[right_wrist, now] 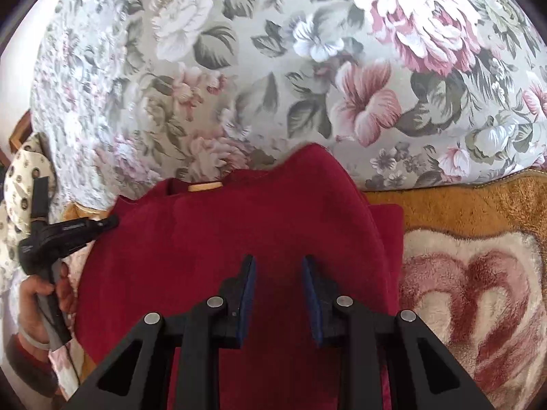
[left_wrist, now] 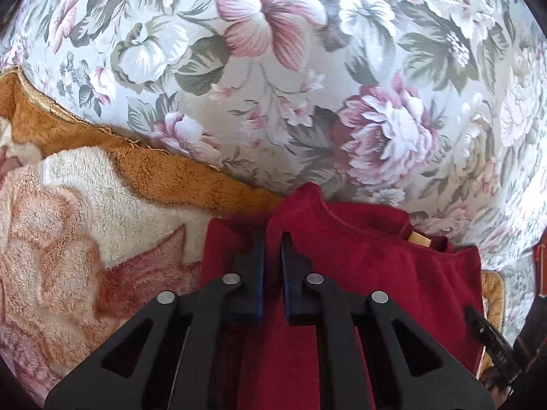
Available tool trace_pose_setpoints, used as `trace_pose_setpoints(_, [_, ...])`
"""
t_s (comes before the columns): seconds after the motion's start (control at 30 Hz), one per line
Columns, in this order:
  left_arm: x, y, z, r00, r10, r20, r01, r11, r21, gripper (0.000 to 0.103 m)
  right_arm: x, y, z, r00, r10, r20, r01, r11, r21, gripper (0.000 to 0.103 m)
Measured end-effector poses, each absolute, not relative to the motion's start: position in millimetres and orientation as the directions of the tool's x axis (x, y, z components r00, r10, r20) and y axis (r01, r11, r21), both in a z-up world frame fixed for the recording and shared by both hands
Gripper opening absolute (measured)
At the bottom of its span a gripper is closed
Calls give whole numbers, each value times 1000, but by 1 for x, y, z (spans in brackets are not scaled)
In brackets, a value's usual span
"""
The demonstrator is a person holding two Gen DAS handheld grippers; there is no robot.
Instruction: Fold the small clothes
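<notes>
While a dark red garment (left_wrist: 376,273) lies spread across a plush blanket (left_wrist: 85,239), its far edge is seen resting against a flowered cushion (left_wrist: 273,85) that fills the far half of both views. A raised fold of the red cloth is pinched between the narrowly set jaws of the left gripper (left_wrist: 272,239), near the garment's left edge, where a second layer of red cloth shows underneath. The right gripper (right_wrist: 278,263) is held over the middle of the garment with its jaws standing apart and nothing between them. At the far edge of the garment a neckline with a small tan label (right_wrist: 205,187) is visible. Bare blanket, patterned in cream, pink and orange-brown, is left open to the left of the garment in the left wrist view and to its right in the right wrist view. At the left edge of the right wrist view, a hand (right_wrist: 34,294) is seen gripping a black handle.
</notes>
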State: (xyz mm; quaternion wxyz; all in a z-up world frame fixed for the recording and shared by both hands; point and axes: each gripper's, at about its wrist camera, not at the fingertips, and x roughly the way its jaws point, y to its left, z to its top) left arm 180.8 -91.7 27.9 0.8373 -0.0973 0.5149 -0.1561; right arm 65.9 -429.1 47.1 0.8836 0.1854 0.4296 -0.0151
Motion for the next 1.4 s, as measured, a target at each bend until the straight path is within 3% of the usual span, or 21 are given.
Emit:
trace_pose_setpoints(0.07, [173, -95, 39, 423, -358, -832, 194, 933, -303, 8, 62, -432, 55, 648, 137, -750, 195, 921, 336, 26])
trace_pose_setpoints(0.2, [145, -94, 60, 445, -374, -814, 252, 924, -287, 29, 57, -434, 71, 688, 86, -721, 192, 936, 295, 26])
trace_pose_setpoints(0.27, [132, -94, 65, 446, -389, -806, 279, 916, -288, 33, 62, -437, 70, 683, 75, -726, 205, 935, 290, 26])
trace_pose_setpoints(0.43, [119, -94, 37, 435, -316, -843, 245, 943, -226, 33, 96, -444, 43, 593, -16, -805, 276, 943, 185, 26])
trace_pose_setpoints(0.5, [121, -90, 25, 421, -331, -844, 223, 940, -258, 33, 100, -449, 36, 594, 2, -805, 282, 936, 210, 26])
trace_pose_setpoints(0.83, [88, -59, 50, 420, -371, -828, 203, 928, -312, 33, 26, -402, 86, 615, 47, -787, 180, 963, 199, 26])
trace_pose_setpoints(0.87, [80, -56, 51, 426, -363, -829, 202, 931, -304, 34, 16, -395, 86, 611, 52, -790, 167, 967, 193, 26])
trace_pose_setpoints(0.97, [55, -42, 51, 443, -354, -823, 167, 935, -312, 59, 4, -380, 64, 561, 59, -825, 137, 977, 163, 29])
trace_pose_setpoints(1.1, [31, -27, 40, 418, -385, -823, 96, 919, -382, 60, 5, -371, 58, 542, 18, -840, 130, 986, 105, 31])
trace_pose_setpoints(1.4, [11, -19, 28, 467, -324, -823, 94, 943, -318, 60, 11, -325, 107, 583, 152, -798, 58, 972, 228, 32])
